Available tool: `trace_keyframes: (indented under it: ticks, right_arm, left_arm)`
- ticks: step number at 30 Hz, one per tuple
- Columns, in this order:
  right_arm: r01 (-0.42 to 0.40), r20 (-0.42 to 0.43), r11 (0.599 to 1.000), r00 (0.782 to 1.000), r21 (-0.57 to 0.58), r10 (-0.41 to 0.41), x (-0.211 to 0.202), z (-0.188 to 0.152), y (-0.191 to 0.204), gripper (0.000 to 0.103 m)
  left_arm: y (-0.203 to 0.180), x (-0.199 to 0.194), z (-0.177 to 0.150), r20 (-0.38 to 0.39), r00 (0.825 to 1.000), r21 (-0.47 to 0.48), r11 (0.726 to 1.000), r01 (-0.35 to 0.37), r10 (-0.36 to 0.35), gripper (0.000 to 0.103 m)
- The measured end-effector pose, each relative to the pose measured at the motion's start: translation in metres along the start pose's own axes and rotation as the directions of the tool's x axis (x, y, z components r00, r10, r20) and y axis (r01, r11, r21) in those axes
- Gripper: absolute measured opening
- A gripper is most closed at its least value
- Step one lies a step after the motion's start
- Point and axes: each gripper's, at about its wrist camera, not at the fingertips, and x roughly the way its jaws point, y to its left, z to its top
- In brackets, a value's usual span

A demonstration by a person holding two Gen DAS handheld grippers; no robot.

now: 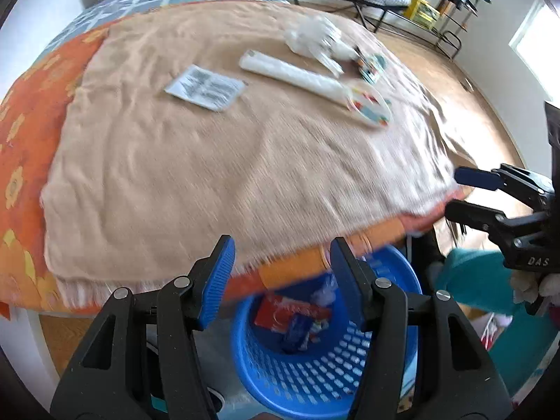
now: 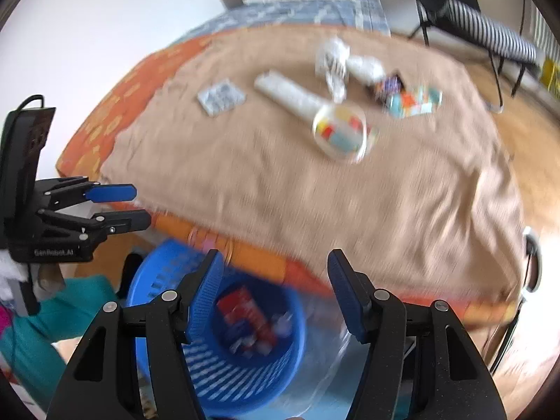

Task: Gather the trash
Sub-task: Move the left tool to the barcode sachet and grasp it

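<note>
A blue perforated basket (image 1: 315,378) (image 2: 224,378) stands on the floor by the table's near edge, with a red wrapper (image 1: 290,311) (image 2: 245,311) and other scraps inside. My left gripper (image 1: 281,245) (image 2: 141,205) hangs open and empty above it. My right gripper (image 2: 275,257) (image 1: 451,192) is also open, nothing between its pads. A clear plastic piece (image 2: 325,360) shows beside the basket's rim. On the beige cloth lie a flat white packet (image 1: 204,87) (image 2: 220,98), a long white wrapper (image 1: 297,73) (image 2: 290,96), crumpled white plastic (image 1: 311,36) (image 2: 332,59) and a colourful round cup (image 1: 371,106) (image 2: 341,131).
Small colourful wrappers (image 1: 371,64) (image 2: 413,101) lie at the far right of the cloth. An orange flowered tablecloth (image 1: 21,161) covers the table. A person's teal clothing (image 1: 472,280) (image 2: 52,315) is beside the basket. A striped chair (image 2: 490,31) stands behind on the wooden floor.
</note>
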Motion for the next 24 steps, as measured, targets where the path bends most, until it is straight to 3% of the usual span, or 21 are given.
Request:
trace_keyframes:
  ticks: [4,6,11,19,24]
  right_arm:
    - [0.044,-0.057,0.999,0.997,-0.023,-0.045,0.008,0.022,-0.010,0.061]
    - [0.005,-0.101,1.000,0.995,0.028,-0.002,0.015,0.032,-0.024,0.061]
    - [-0.030,-0.065,0.998,0.997,0.061,0.034,0.018,0.049,-0.037,0.061]
    - [-0.010,-0.032,0.998,0.999,0.062,0.012,0.024,0.080,-0.047,0.061]
    - [-0.016,-0.026,0.996,0.999,0.090,0.018,0.031,0.091,-0.059,0.061]
  left_arm:
    - [0.017,0.003,0.024,0.014,1.000,-0.058,0.998,-0.004,0.005,0.058]
    - [0.028,0.008,0.038,0.023,1.000,-0.108,0.994,0.003,0.000,0.058]
    - [0.048,0.023,0.070,0.030,1.000,-0.178,0.984,0.008,-0.003,0.058]
    - [0.094,0.063,0.111,0.011,0.999,-0.353,0.935,0.043,-0.041,0.058]
    - [0.103,0.084,0.127,0.003,0.999,-0.385,0.922,0.045,-0.047,0.058]
